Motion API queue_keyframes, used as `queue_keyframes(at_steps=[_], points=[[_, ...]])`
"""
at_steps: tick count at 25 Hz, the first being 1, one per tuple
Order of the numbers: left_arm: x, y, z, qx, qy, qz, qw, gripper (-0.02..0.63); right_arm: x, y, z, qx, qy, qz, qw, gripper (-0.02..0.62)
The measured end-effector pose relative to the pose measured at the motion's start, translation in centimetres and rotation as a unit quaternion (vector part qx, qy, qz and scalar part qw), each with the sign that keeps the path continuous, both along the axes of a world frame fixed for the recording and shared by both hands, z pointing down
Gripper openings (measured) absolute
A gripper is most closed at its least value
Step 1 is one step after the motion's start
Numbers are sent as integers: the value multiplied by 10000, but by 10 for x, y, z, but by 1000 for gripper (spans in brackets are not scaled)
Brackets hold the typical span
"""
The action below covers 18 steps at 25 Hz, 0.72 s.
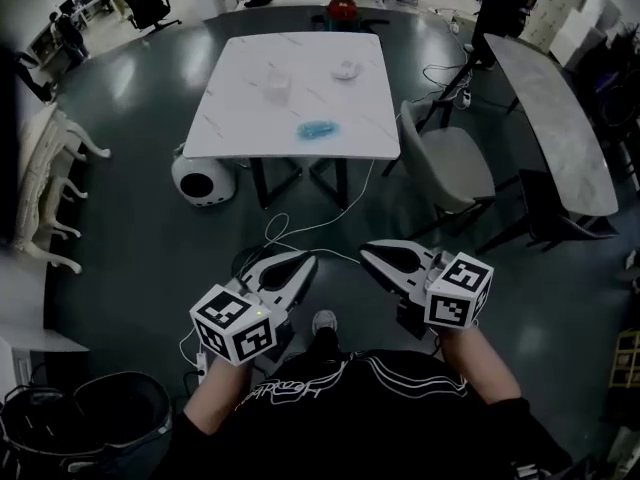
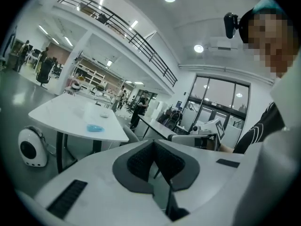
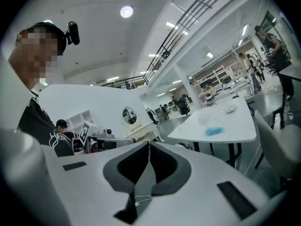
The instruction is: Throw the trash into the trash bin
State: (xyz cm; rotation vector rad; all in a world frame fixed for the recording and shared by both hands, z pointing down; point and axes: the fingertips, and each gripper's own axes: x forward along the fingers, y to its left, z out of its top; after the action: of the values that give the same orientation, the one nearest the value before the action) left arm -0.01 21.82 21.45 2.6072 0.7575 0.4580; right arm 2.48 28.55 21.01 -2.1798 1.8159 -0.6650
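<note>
Our jaws are shut tight on both sides with nothing between them: the left gripper [image 1: 303, 261] and the right gripper [image 1: 368, 252] are held side by side, low in front of us and well short of the bench [image 1: 240, 118]. We judge the first risk to lie there: if we arrive with the jaws shut, they would only nudge the blue trash [image 1: 318, 128] along the smooth top, or off its near edge, instead of taking it. A loose white cable [image 1: 300, 226] trails over the floor between us and the bench, and a grey chair [image 1: 455, 163] stands at the bench's right corner; either could catch a foot or an elbow on the way in. What we take for the trash bin [image 1: 120, 388], dark and bag-lined, sits at our lower left, well apart from the bench, so a weak pinch on a thin, flat piece could let it slip during the carry. A clear crumpled piece [image 1: 277, 88] and a small white piece [image 1: 347, 69] lie farther back and may count as trash too. The blue trash lies flat near the front edge, around its middle, its long axis running roughly along that edge, left to right in the head view; we cannot tell one end from the other.
</note>
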Motion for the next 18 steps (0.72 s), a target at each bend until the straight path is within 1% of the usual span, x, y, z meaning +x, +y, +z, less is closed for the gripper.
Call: queue_keyframes(at_steps=[1, 3, 5, 6, 9, 13, 16, 18], points=[[18, -13, 1, 14, -5, 12, 10000, 5, 18, -12, 1, -47, 25, 12, 10000, 35], [49, -32, -2, 24, 124, 110, 9999, 5, 51, -33, 0, -98, 98, 22, 9999, 35], [74, -44, -9, -140, 244, 213, 9994, 5, 76, -47, -3, -94, 146, 22, 9998, 35], [85, -49, -10, -263, 247, 226, 9991, 5, 85, -51, -4, -92, 154, 26, 9998, 35], [114, -60, -8, -490, 161, 151, 9986, 5, 111, -57, 0, -105, 116, 46, 9999, 35], [145, -70, -6, -588, 139, 164, 9980, 5, 150, -67, 6, -34, -113, 113, 9999, 35], [174, -83, 2, -571, 39, 19, 9984, 5, 183, -81, 15, -29, -213, -14, 9998, 35], [193, -91, 7, -548, -43, -118, 9984, 5, 203, -92, 23, -101, -225, -202, 9995, 35]])
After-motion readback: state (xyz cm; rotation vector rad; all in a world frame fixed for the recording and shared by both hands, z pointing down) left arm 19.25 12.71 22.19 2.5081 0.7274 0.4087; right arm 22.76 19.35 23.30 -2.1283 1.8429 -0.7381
